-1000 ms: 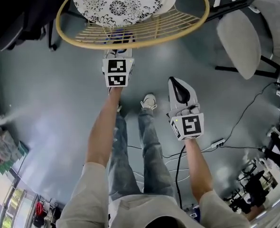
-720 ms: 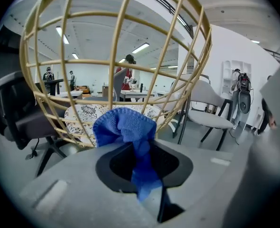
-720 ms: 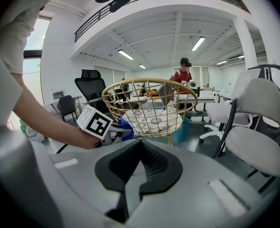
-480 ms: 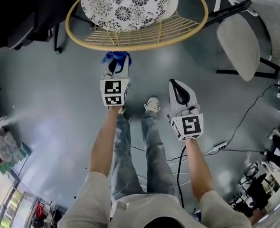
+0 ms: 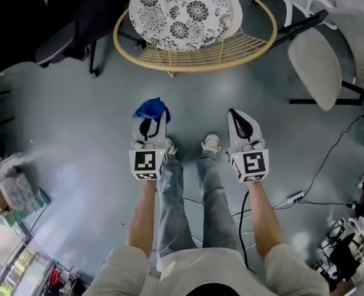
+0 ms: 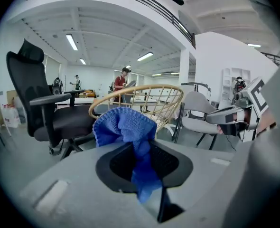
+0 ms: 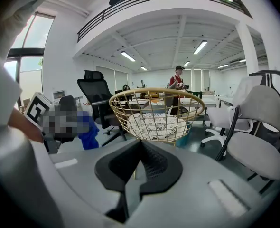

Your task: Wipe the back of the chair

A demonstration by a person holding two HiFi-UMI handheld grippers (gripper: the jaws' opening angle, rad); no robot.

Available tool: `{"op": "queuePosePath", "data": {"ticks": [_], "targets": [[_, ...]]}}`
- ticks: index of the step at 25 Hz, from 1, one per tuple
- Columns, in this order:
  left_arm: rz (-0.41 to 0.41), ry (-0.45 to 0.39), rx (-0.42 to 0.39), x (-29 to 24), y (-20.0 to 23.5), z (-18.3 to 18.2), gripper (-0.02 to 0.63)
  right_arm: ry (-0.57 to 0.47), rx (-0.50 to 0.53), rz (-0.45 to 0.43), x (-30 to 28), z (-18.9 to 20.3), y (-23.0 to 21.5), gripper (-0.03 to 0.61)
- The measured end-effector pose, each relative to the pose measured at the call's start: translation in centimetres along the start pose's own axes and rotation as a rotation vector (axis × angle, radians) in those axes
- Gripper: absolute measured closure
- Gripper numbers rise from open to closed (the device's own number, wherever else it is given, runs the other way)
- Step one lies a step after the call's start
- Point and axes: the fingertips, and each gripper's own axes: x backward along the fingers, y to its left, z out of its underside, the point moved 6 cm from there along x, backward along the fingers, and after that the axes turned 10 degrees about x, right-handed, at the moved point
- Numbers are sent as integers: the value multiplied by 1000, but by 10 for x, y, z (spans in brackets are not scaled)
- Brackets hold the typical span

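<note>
**Standing short of the wicker chair, cloth at the ready**

Holding a blue cloth (image 6: 125,127) pinched between closed jaws, the left tongs (image 5: 148,123) hang well short of the wicker chair (image 5: 197,68), over bare floor on the near side of its round rim. The cloth bunches above the jaws and a tail hangs below them, so the grip looks secure. The right tongs (image 5: 243,124) are closed together on nothing. They sit level with the left pair and just as far from the chair. A patterned cushion (image 5: 182,10) fills the chair's seat, and the curved back with its thin spokes is the side nearest the person.

Nothing touches the chair, so the step in hand reads as an approach to its back. To do it well, the left tongs should bring the bunched part of the cloth, not the hard jaw tips, onto the rim and spokes. They should then follow the hoop's curve in long strokes. Light pressure seems wise, since the chair looks light and could slide away. The free right tongs could steady the rim on the side of the chair opposite the stroke.
</note>
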Motion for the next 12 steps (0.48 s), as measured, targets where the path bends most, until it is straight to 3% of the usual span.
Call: {"op": "queuePosePath", "data": {"ticks": [7, 12], "targets": [[-27, -13, 11, 52, -3, -31, 535, -4, -9, 5, 18, -29, 8, 578], [-35, -67, 22, 70, -4, -76, 537, -30, -23, 53, 31, -65, -1, 578]]}}
